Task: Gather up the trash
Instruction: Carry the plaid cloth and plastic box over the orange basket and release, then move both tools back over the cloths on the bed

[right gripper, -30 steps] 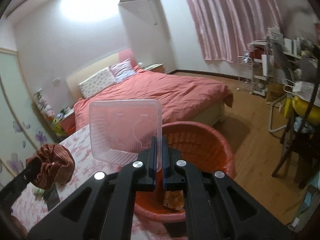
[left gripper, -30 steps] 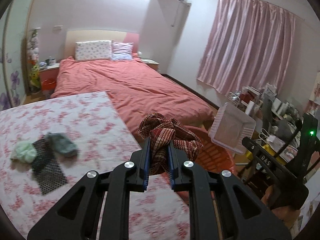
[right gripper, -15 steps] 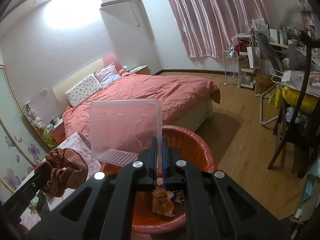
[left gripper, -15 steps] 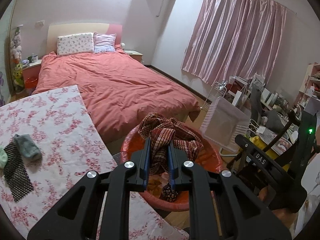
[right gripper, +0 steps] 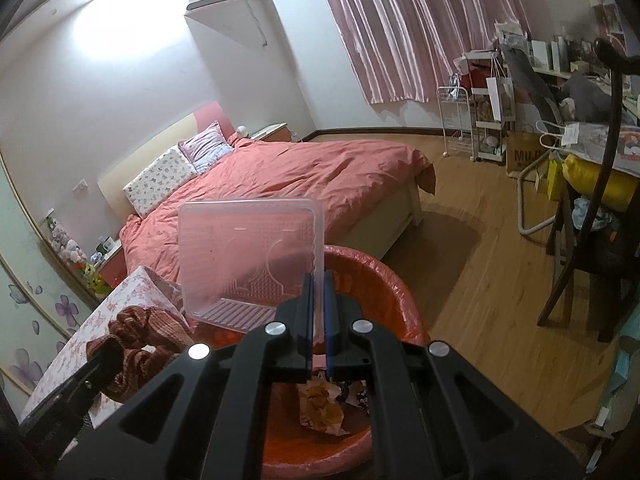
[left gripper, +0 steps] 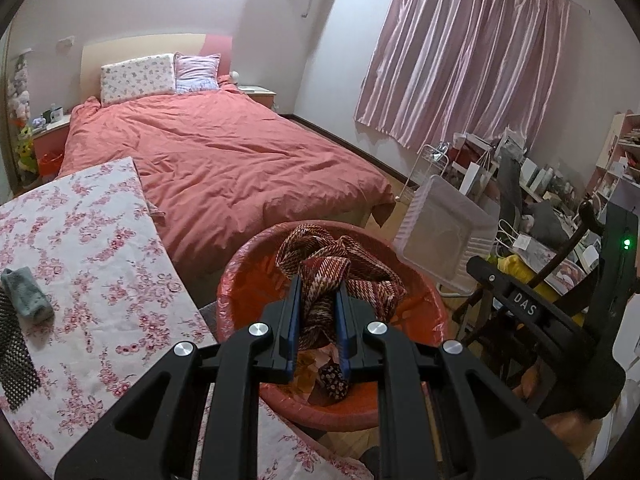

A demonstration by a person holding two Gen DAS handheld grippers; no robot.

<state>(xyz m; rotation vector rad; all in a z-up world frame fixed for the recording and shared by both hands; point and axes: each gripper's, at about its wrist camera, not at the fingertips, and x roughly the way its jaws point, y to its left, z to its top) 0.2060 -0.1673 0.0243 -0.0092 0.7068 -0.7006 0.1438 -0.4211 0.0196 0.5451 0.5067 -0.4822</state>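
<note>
Your left tongs (left gripper: pixel 316 320) are clamped on a bunched red-brown woven cloth (left gripper: pixel 340 272), held over the red-lined trash basin (left gripper: pixel 240 276) so a release should drop it inside. Your right tongs (right gripper: pixel 318 312) pinch one edge of a clear plastic tray lid (right gripper: pixel 248 256), tilted upright above the basin's near rim for what looks like the same reason. Crumpled wrappers (right gripper: pixel 320 404) already lie at the bottom. On the floral-covered surface (left gripper: pixel 100 264) to the left, a grey-green sock (left gripper: pixel 26 292) and a black mesh piece (left gripper: pixel 14 352) lie touching, not yet collected.
</note>
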